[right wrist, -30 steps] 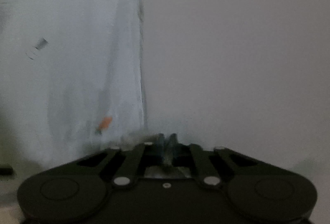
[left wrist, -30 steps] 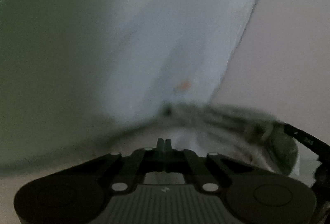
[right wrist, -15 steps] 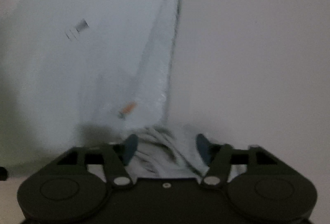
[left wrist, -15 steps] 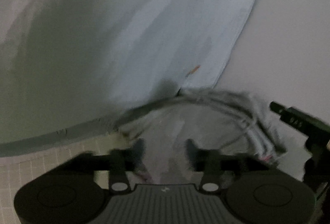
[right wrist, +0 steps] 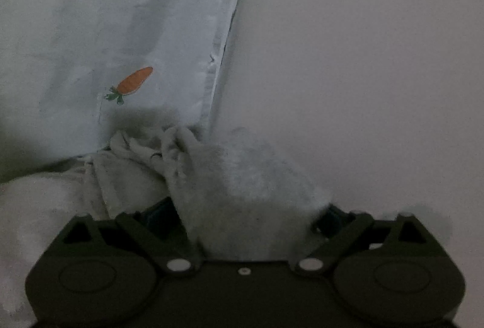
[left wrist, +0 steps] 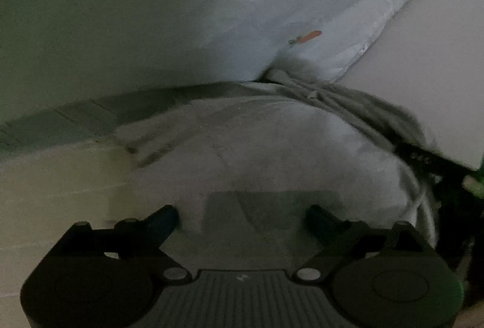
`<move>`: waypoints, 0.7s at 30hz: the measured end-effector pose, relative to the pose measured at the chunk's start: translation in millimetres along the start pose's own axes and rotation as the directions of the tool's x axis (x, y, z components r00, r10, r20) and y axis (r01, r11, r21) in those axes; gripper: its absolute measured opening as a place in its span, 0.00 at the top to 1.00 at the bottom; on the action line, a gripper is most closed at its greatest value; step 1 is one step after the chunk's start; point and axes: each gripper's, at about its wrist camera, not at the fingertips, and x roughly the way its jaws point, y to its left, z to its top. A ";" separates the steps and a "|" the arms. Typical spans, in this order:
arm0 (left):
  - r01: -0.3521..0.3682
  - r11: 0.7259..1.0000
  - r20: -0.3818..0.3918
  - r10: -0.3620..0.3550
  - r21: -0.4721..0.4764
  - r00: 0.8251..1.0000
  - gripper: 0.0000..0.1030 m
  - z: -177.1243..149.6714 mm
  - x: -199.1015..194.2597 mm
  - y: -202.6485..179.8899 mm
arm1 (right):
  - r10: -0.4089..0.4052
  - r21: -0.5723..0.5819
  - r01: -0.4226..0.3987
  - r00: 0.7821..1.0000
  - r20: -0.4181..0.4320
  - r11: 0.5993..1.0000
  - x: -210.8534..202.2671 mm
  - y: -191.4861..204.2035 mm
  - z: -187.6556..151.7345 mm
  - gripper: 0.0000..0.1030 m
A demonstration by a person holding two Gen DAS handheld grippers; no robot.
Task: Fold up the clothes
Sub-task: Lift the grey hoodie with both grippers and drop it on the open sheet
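Over grey garment (left wrist: pixel 272 152), both claws now spread

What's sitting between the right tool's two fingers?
In the right wrist view, a bunched fold of the grey garment lies between the closing right tool's fingers.

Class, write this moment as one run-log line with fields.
step: releasing | left gripper: opening, clear of grey garment | right gripper: closing, cloth between jaws | carrot-print sheet behind

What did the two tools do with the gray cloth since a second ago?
Both let go. The left tool was pinched shut and is opening over the gray cloth. The right tool opened too, now narrowing slightly around loose cloth. The carrot-print sheet stays spread behind.
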 end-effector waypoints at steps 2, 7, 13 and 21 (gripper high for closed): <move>0.010 1.000 0.019 -0.010 0.002 1.000 0.46 -0.5 -2.2 -2.0 | 0.052 0.029 -0.052 0.999 0.015 0.998 -0.5 -1.2 -1.0 0.61; -0.054 0.997 0.099 0.048 0.061 0.994 0.78 -0.8 -27.8 -17.8 | 0.035 0.042 -0.042 0.987 0.155 0.998 -37.7 5.7 2.9 0.87; -0.100 0.985 0.241 0.064 0.141 0.968 0.80 8.7 -82.9 -44.5 | 0.052 0.215 -0.132 0.939 0.341 0.968 -109.5 -23.2 19.5 0.89; -0.200 0.955 0.480 0.073 0.219 0.874 0.94 5.6 -184.1 -76.3 | 0.134 0.096 -0.231 0.802 0.583 0.968 -231.9 -3.0 46.0 0.89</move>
